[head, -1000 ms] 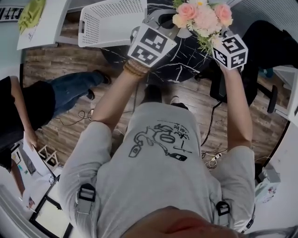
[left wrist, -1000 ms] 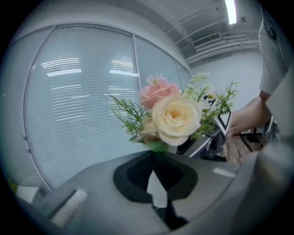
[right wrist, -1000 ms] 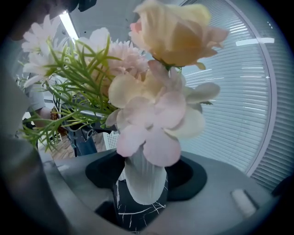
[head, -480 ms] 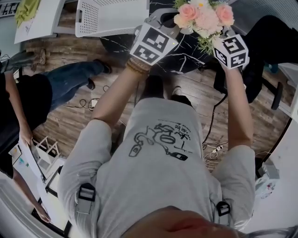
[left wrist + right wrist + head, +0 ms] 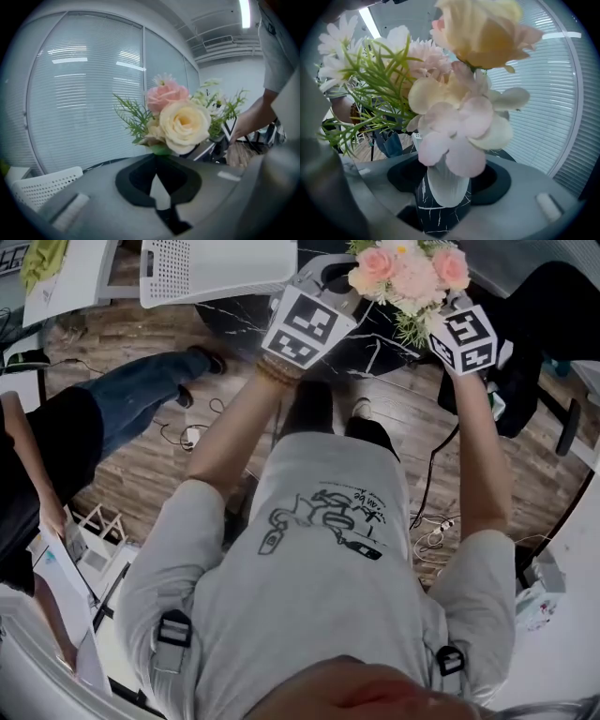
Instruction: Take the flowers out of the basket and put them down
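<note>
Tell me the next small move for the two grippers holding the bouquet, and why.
Probably lower the bouquet straight down onto the black marble table, and only then open. The left gripper and the right gripper are both closed on its stem. It is already clear of the white basket, and it appears to hang above the tabletop rather than rest on it.

flowers partly beyond top edge

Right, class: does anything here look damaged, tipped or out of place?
Nothing stands out: the flowers sit upright and intact between the left gripper and right gripper, and the basket looks undamaged.
</note>
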`<action>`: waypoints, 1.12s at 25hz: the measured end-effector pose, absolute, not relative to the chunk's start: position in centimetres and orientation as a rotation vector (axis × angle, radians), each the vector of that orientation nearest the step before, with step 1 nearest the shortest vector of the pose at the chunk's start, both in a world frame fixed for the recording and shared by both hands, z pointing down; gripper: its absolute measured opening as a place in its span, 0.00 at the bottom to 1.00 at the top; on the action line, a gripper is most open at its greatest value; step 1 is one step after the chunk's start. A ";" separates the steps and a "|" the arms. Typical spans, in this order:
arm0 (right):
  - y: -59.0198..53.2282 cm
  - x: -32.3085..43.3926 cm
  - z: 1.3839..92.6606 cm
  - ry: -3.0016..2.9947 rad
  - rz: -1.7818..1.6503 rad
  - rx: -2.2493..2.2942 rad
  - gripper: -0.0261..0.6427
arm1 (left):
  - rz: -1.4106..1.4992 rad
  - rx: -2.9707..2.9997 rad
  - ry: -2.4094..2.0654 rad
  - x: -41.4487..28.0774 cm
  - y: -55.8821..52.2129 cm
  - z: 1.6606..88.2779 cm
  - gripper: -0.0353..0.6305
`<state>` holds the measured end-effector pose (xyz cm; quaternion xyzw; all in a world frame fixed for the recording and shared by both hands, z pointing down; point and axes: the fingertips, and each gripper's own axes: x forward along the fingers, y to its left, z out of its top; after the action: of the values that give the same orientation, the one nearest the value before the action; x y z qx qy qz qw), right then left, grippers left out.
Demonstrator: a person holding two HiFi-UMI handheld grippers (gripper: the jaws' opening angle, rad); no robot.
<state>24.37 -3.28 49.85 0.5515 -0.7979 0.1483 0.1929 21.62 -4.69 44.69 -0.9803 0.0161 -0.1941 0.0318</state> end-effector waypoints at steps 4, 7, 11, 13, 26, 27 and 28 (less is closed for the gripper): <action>-3.4 24.2 51.1 -2.244 0.427 1.555 0.46 | -0.613 -3.033 0.050 21.6 -4.6 46.5 0.06; -3.2 24.1 52.6 -2.241 0.447 1.548 0.46 | -0.616 -3.047 0.051 21.6 -4.6 47.8 0.06; -3.3 24.0 54.0 -2.233 0.446 1.551 0.46 | -0.622 -3.068 0.056 21.4 -4.6 49.4 0.06; -3.2 24.1 54.9 -2.223 0.452 1.549 0.46 | -0.624 -3.074 0.057 21.4 -4.6 50.0 0.06; -3.3 24.1 57.4 -2.203 0.471 1.544 0.46 | -0.634 -3.123 0.077 21.3 -4.6 52.9 0.06; -3.3 24.1 57.5 -2.203 0.471 1.544 0.46 | -0.634 -3.125 0.078 21.3 -4.6 53.0 0.06; -3.3 24.1 57.6 -2.203 0.472 1.543 0.46 | -0.634 -3.128 0.078 21.3 -4.6 53.1 0.06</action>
<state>24.13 -3.29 57.60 0.5533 -0.7897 0.1692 0.2040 21.30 -4.61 53.06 -0.9794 0.0245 -0.1986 -0.0254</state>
